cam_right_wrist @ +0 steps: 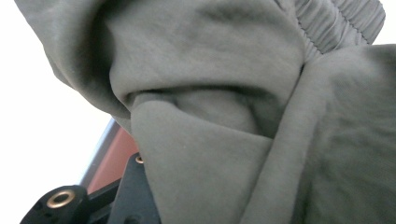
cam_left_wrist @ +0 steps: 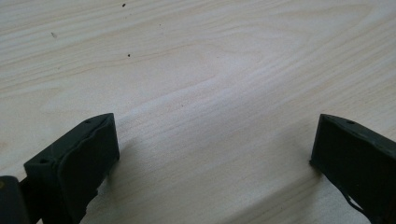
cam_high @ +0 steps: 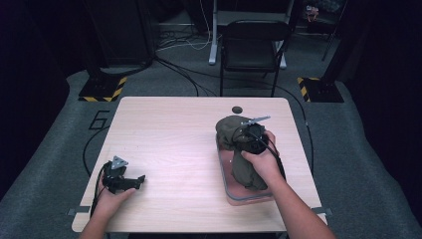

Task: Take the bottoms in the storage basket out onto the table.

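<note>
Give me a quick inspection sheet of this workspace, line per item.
Surface: light wooden table, small dark round mark near far edge.
Job's things: olive-green garment bunched in a clear bin with a reddish base, at table's right.
Clutter: nothing seen.
Grippers: left tool open, resting low on bare table; right tool pressed into the garment, jaw state cannot tell.
Cables: one trails from each tool; more cross the floor beyond.
Surroundings: black chair, grey carpet, hazard-striped stand bases.

A pale wooden table [cam_high: 174,144], a black chair [cam_high: 253,47] behind it, cables [cam_high: 184,74] across grey floor [cam_high: 45,164].
</note>
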A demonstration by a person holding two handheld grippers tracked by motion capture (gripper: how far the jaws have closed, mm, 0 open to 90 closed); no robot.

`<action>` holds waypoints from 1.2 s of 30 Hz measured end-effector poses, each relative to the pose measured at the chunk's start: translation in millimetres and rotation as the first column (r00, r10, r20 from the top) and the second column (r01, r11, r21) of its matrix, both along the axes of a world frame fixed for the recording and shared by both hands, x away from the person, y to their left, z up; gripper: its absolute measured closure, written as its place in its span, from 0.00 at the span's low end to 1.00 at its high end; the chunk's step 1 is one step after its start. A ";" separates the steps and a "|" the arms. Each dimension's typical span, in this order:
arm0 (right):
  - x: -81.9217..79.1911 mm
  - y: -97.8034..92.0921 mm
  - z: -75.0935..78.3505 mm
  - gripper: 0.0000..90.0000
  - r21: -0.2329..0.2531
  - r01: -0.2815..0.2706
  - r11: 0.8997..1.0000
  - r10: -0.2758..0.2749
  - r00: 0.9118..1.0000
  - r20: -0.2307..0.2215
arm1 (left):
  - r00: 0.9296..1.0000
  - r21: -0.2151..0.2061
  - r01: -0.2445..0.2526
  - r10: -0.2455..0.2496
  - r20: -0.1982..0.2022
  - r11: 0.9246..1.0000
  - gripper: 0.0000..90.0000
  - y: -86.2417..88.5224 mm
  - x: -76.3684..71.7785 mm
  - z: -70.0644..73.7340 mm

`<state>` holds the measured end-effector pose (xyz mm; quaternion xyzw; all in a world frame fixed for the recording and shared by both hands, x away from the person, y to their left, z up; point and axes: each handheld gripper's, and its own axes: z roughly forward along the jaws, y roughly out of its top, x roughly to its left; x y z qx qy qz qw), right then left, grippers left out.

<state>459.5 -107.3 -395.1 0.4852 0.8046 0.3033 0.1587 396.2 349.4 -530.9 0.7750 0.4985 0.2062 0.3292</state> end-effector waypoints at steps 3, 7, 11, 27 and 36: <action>-0.2 -0.3 5.7 0.67 0.003 -0.007 1.000 0.007 1.000 0.021 | 1.000 0.000 0.000 0.000 0.000 1.000 0.01 0.0 0.0 0.0; -1.3 0.3 13.3 0.67 0.003 -0.013 1.000 0.013 1.000 0.024 | 1.000 0.000 0.000 0.000 0.000 1.000 0.01 0.0 0.0 0.0; -1.1 0.6 16.7 0.67 0.003 -0.020 1.000 0.020 0.999 0.025 | 1.000 0.000 0.000 0.000 0.000 1.000 0.01 0.0 0.0 0.0; -4.5 13.3 34.6 0.67 -0.005 -0.058 0.998 0.058 0.997 0.049 | 1.000 0.000 0.001 -0.001 0.000 1.000 0.01 0.0 0.0 0.0; -6.9 21.7 46.6 0.67 -0.006 -0.086 0.996 0.087 0.994 0.062 | 1.000 0.000 0.000 0.000 -0.001 1.000 0.01 0.0 -0.1 0.0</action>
